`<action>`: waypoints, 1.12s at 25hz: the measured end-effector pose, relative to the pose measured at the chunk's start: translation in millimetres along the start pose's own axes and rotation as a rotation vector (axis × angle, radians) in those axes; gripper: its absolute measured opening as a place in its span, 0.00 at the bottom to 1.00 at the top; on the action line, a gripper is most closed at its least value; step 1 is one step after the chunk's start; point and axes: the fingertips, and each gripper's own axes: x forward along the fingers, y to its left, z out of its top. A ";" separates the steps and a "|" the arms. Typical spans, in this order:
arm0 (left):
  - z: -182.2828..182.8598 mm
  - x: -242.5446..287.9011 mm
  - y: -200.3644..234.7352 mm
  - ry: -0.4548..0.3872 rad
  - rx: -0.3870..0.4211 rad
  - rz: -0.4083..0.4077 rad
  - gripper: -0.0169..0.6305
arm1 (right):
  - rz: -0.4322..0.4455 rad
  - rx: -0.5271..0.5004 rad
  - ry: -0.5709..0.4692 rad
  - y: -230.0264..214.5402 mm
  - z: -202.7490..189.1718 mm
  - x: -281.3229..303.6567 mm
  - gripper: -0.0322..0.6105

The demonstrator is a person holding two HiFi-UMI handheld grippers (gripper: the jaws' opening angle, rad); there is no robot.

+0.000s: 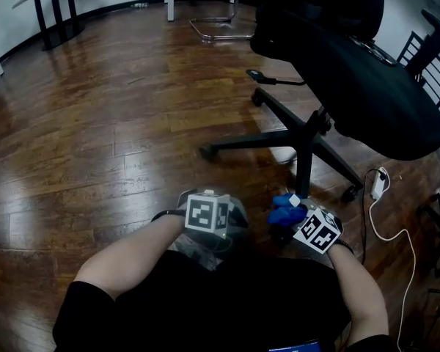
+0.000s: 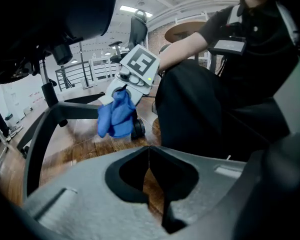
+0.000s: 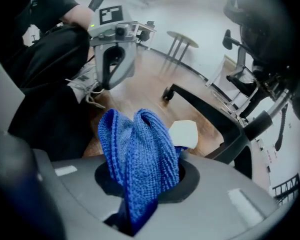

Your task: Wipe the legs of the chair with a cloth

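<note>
A black office chair stands at the right of the head view, and its star base legs spread low over the wooden floor. My right gripper is shut on a bunched blue cloth with a white tag. It sits close to my body, just short of the base's centre post. The cloth pokes out ahead of its marker cube. My left gripper is shut with nothing between its jaws. It looks across at the cloth, a chair leg and a caster.
A white power strip with a looping white cable lies on the floor right of the chair base. A black railing stands at the far right. Another chair's metal frame and black table legs stand at the back.
</note>
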 end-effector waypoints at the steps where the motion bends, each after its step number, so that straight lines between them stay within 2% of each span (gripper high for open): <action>1: -0.7 1.2 -0.4 0.000 -0.002 -0.007 0.03 | -0.032 0.023 -0.008 -15.4 2.0 2.7 0.19; 6: 5.3 8.3 1.7 -0.041 -0.014 -0.033 0.03 | -0.165 0.103 0.015 -97.1 12.2 17.0 0.19; 9: 8.0 12.0 0.9 -0.050 -0.016 -0.056 0.03 | -0.247 0.136 -0.014 -145.3 19.6 19.3 0.20; 13: 6.3 12.6 5.2 -0.065 -0.040 -0.055 0.03 | -0.336 0.154 -0.064 -179.9 24.8 19.7 0.20; 15: 3.8 10.9 8.2 -0.075 -0.055 -0.043 0.03 | -0.351 0.122 -0.053 -174.0 24.9 23.2 0.20; 18: 1.1 9.7 8.9 -0.056 -0.038 -0.040 0.03 | -0.310 0.071 -0.019 -152.8 21.7 24.7 0.20; 24: -9.1 4.9 -0.8 0.023 -0.009 -0.045 0.03 | -0.175 0.101 -0.065 -75.1 11.3 10.9 0.20; 26: -11.8 2.3 0.9 0.039 -0.003 -0.031 0.03 | -0.124 0.057 -0.045 -42.0 6.9 8.2 0.20; 28: -12.5 0.9 1.1 0.052 0.002 -0.021 0.03 | -0.028 0.016 0.014 -12.0 2.8 6.0 0.20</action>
